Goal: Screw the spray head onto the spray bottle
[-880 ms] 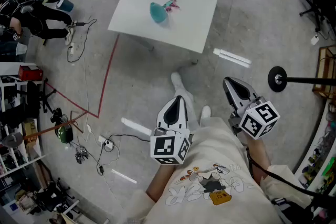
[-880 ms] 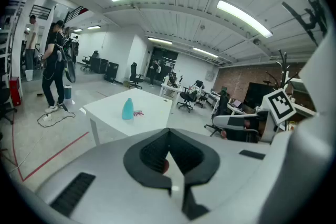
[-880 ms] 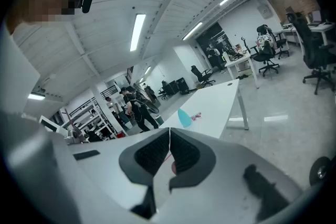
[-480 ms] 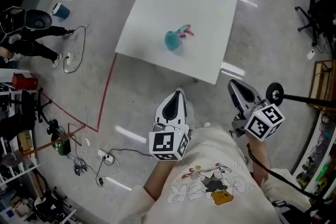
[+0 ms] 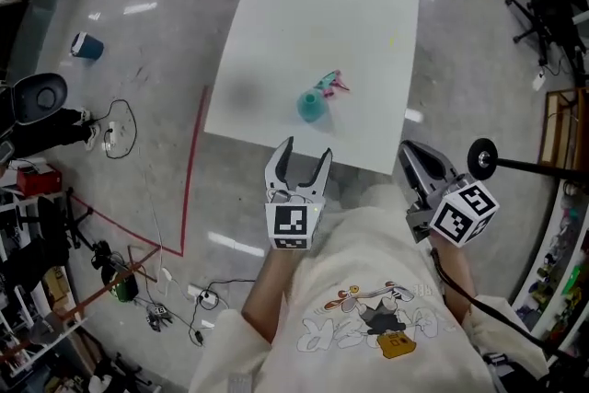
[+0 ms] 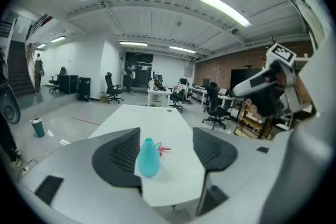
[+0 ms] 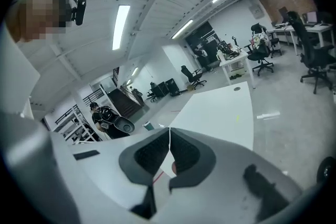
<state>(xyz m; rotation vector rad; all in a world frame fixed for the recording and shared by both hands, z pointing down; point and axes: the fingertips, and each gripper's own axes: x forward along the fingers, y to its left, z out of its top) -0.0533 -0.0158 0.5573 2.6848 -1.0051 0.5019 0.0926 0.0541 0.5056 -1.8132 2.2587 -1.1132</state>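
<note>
A teal spray bottle (image 5: 311, 106) stands on the white table (image 5: 313, 5), near its front edge. The pink spray head (image 5: 332, 85) lies just behind it, apart from the bottle's open neck. My left gripper (image 5: 300, 158) hovers short of the table edge, open and empty, pointing at the bottle. In the left gripper view the bottle (image 6: 148, 157) and the spray head (image 6: 163, 149) show far off between the open pads (image 6: 118, 157). My right gripper (image 5: 410, 154) is shut on nothing, right of the table's front corner; its view shows the pads (image 7: 152, 157) pressed together over the table (image 7: 220, 113).
Red tape (image 5: 190, 170) runs along the floor left of the table, with cables (image 5: 198, 294) and a small teal bin (image 5: 86, 45) further left. A black stand with a round base (image 5: 482, 157) is at the right. A person in black (image 7: 105, 118) is far left.
The table and bottle have come closer and lower in the head view. My left gripper's jaws have opened and it has risen toward the table edge. The right gripper has stayed shut.
</note>
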